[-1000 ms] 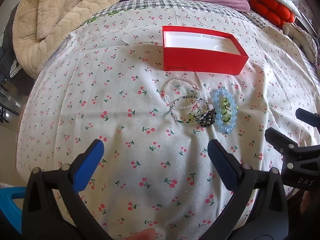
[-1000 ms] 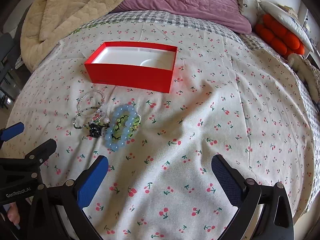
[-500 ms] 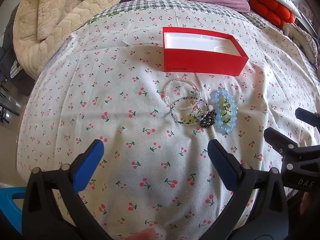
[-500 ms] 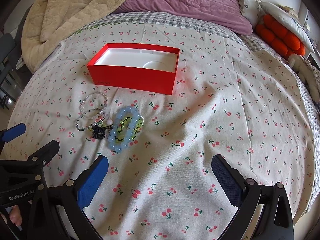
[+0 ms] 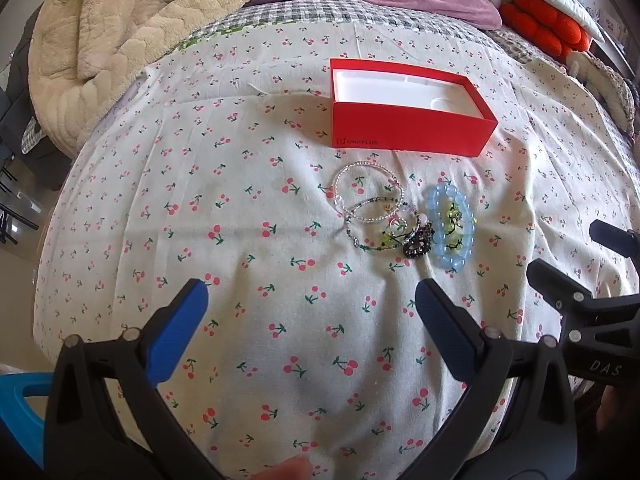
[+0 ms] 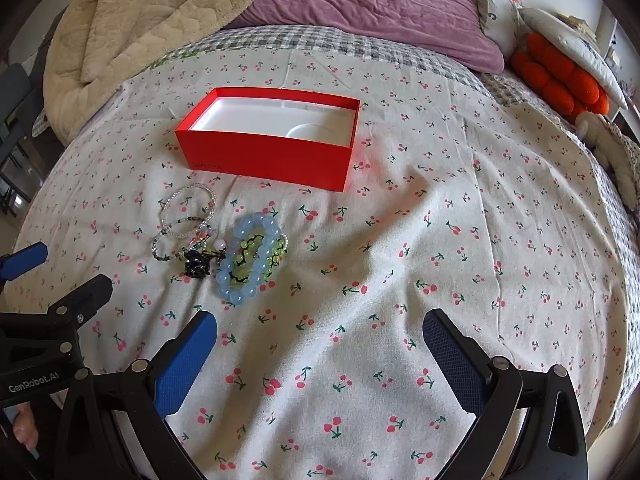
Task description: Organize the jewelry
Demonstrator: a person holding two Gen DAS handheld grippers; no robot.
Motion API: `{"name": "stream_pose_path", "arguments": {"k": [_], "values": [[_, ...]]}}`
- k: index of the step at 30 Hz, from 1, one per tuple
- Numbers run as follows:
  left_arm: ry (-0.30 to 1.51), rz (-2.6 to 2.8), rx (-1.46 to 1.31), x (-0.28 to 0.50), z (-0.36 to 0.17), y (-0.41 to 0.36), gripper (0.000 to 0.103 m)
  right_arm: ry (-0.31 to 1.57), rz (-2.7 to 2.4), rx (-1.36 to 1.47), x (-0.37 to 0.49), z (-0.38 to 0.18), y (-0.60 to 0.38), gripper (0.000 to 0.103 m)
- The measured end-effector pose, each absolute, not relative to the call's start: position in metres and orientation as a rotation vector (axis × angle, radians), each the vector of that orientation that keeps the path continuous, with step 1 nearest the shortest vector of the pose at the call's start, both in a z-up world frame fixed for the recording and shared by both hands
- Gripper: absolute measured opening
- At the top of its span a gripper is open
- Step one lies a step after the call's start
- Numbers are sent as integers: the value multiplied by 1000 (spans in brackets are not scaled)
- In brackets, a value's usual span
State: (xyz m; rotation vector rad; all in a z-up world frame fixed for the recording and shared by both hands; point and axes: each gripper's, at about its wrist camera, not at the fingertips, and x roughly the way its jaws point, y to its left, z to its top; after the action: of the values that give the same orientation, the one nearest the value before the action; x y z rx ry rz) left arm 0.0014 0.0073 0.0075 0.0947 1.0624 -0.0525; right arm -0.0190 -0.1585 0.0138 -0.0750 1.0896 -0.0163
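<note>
Bracelets lie in overlapped cluster on cherry-print sheet (image 6: 400, 240), just in front of red box (image 6: 264, 156), box empty. Blue bead bracelet (image 6: 248, 258) touching green bead strand; thin clear-bead bracelets (image 5: 366, 200) interlinked with dark charm (image 5: 418, 240).

Risk: gripping one piece likely drags neighbours; soft wrinkled sheet may get pinched along.

Left gripper (image 5: 312, 300) spread wide, empty. Right gripper (image 6: 320, 332) spread wide, empty, near blue bracelet.

Beige blanket (image 5: 120, 32), purple quilt (image 6: 360, 8), orange cushion (image 6: 560, 80) well apart; nothing blocks path to box.

I am working in a bedroom at home, over a made bed; a cherry-print sheet (image 6: 400, 240) covers it, with a grey checked cover (image 6: 320, 44) beyond its far edge; a purple quilt (image 6: 360, 4) and a beige fleece blanket (image 6: 132, 28) lie heaped at the far side; pillows (image 6: 568, 44) and an orange cushion (image 6: 556, 80) crowd the far right corner.
</note>
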Motion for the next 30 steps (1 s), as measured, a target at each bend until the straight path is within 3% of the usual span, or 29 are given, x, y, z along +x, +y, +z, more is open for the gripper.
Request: {"name": "stream_pose_path", "arguments": {"k": [30], "values": [[1056, -48, 90, 1, 10, 11, 103, 1089, -15, -88, -20, 13, -157, 103]]}}
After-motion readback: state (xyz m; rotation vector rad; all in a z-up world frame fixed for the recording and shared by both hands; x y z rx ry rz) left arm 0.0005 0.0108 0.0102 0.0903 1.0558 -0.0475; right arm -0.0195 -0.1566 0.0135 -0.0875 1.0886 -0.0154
